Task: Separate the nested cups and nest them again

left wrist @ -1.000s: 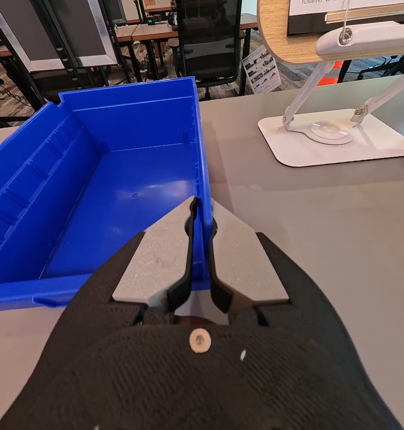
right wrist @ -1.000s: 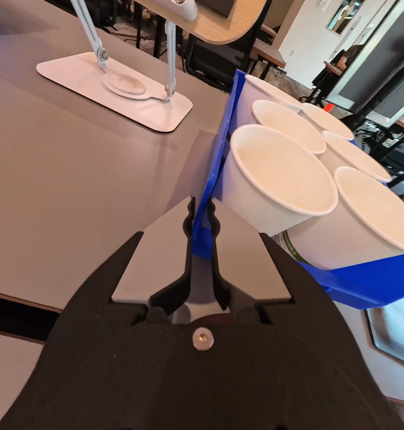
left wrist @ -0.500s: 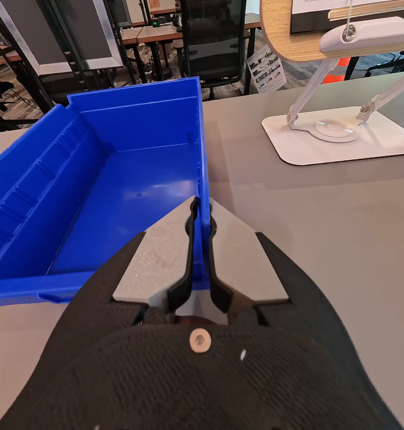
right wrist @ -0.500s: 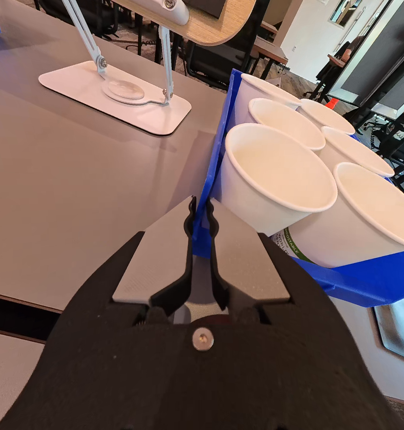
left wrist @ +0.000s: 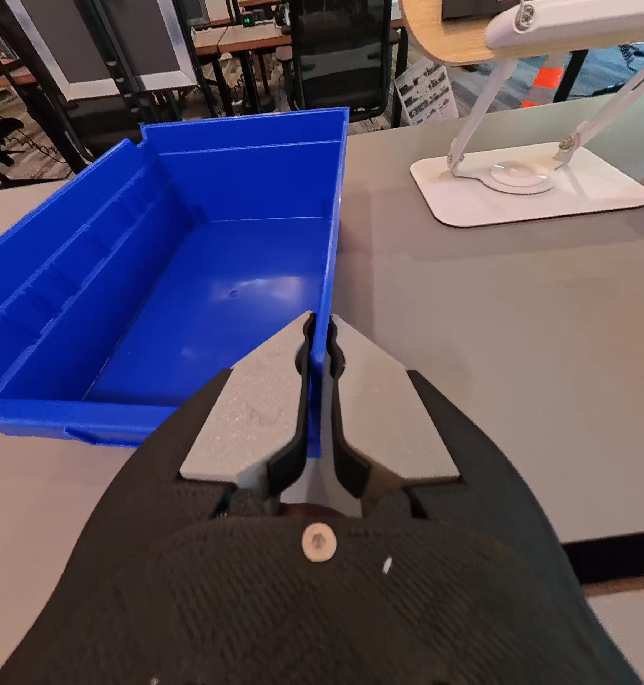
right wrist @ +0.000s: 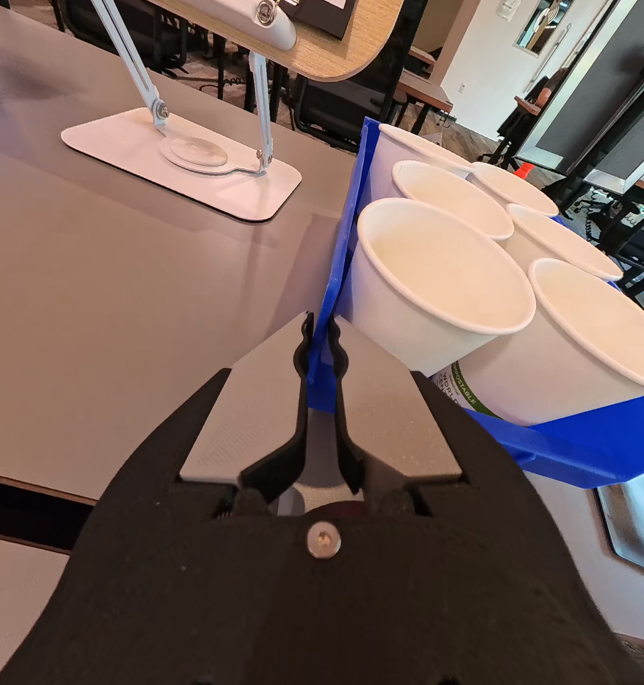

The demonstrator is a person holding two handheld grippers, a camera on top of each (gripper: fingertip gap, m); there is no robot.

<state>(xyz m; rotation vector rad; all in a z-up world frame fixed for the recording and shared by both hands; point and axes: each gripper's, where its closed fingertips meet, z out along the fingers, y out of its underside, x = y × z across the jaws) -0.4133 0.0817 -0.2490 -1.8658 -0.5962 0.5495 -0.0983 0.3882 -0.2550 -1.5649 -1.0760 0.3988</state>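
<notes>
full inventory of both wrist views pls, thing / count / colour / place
empty bin: 1, blue, left part of the table, nothing inside
cup bin: 1, blue, right part of the table, holds the cups
paper cups: 6 visible, white, standing upright and packed together in the cup bin
stand base: 1, white flat plate with two slanted arms, on the table between the bins
wooden board: 1, light wood, held up on the stand
table: 1, grey
office chairs and desks: several, dark, background
left gripper: 1, black and grey, clamped on the empty bin's right wall
right gripper: 1, black and grey, clamped on the cup bin's left wall
</notes>
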